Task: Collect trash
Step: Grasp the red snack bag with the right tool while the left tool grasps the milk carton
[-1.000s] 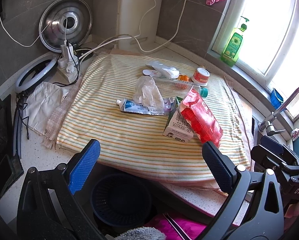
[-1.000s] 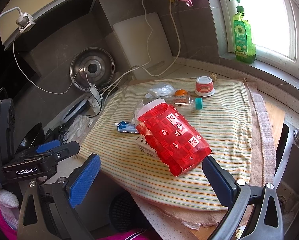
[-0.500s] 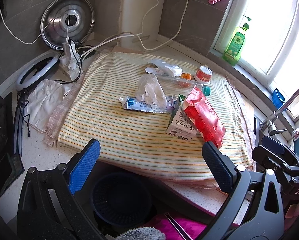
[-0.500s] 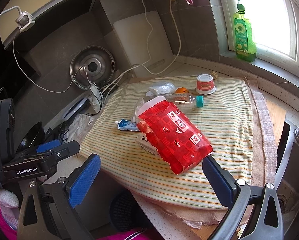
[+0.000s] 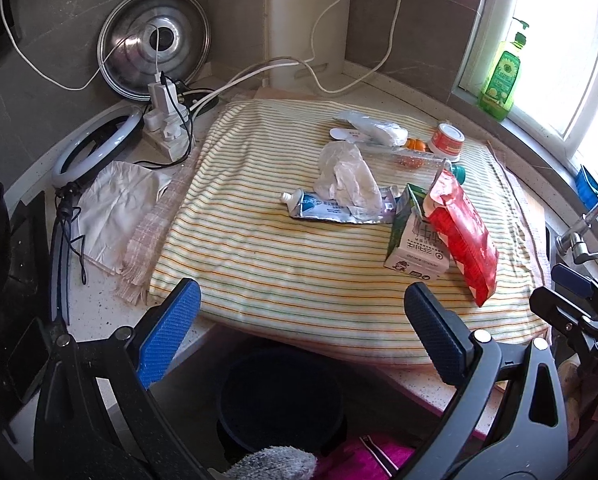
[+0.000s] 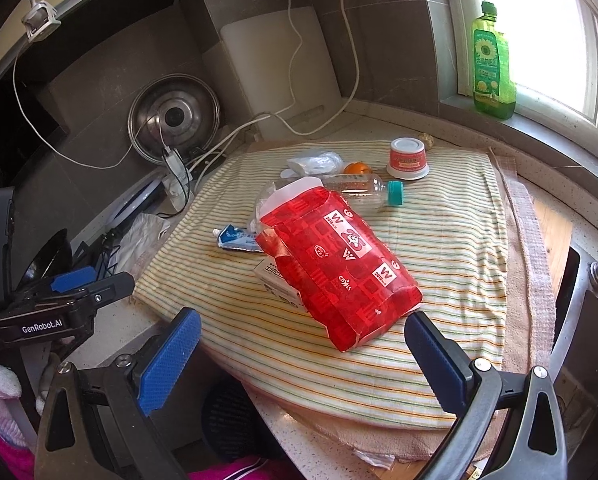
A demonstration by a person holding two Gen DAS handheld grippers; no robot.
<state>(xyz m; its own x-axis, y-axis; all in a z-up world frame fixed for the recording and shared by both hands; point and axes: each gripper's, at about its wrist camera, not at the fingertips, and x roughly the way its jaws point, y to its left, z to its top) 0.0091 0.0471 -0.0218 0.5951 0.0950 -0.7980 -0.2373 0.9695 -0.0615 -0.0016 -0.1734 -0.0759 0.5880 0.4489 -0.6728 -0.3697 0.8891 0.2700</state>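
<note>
Though both grippers, left (image 5: 299, 336) and right (image 6: 299, 352), gape empty off the cloth's (image 6: 451, 248) near edge, the red bag (image 6: 339, 268) lying there looks light, crinkly, slippery; I'd pinch its near corner.

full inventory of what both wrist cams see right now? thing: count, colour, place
red snack bag: 1, red, near cloth edge, leaning on carton
milk carton: 1, white and green, under the bag
toothpaste tube: 1, blue and silver, cloth centre
crumpled plastic: 1, clear-white, on the tube
plastic bottle: 1, clear, teal cap, lying behind the bag
small cup: 1, red and white, far side of cloth
orange piece: 1, orange, beside the bottle
white wrapper: 1, far side
striped cloth: 1, covers counter
dark bin: 1, below counter edge
pot lid: 1, steel, against wall
soap bottle: 1, green, windowsill
left gripper: open
right gripper: open
</note>
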